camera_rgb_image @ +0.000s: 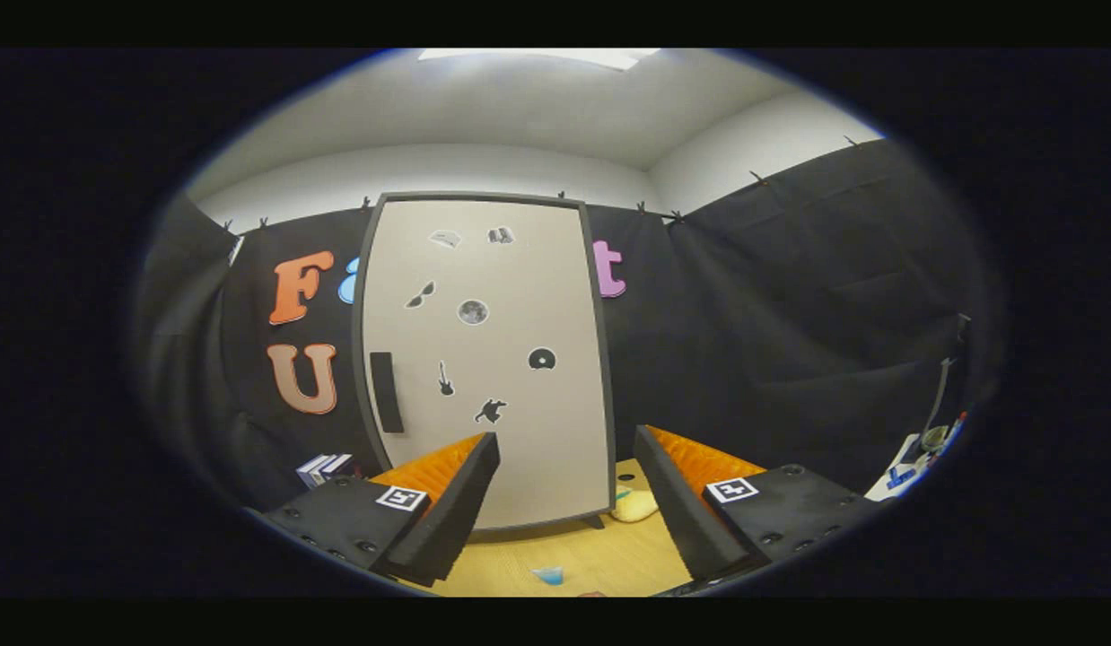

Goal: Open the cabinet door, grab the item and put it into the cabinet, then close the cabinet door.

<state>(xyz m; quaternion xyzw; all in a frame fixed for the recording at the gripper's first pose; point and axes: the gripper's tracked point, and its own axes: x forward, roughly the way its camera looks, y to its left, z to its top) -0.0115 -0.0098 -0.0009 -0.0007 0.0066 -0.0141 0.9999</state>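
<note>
**Cabinet shut, gripper spread, item on the table**

One cabinet (484,359) is recorded at the centre of the frame, standing upright on a wooden table (600,561). Its single door is closed, so the contents cannot be told. One dark vertical handle (386,392) is noted at the lower left of the door. Seven small stickers are counted on the door face (two near the top, one pair of sunglasses, one round disc, one black record shape, one guitar, one dark figure).

One gripper (564,502) is seen at the bottom of the frame. Its two fingers are held spread wide apart, with nothing gripped between them; the lower edge of the cabinet and bare table are seen in the gap.

One pale yellow soft item (634,506) is observed lying on the table just beside the cabinet's lower right corner, close ahead of the right finger. One small blue object (548,575) is noted on the table between the fingers, at the bottom centre; its kind cannot be told.

A stack of books (325,467) is recorded at the lower left, beside the cabinet, the count being unclear. Mixed small articles (919,458) are seen at the far right, too small to identify.
</note>
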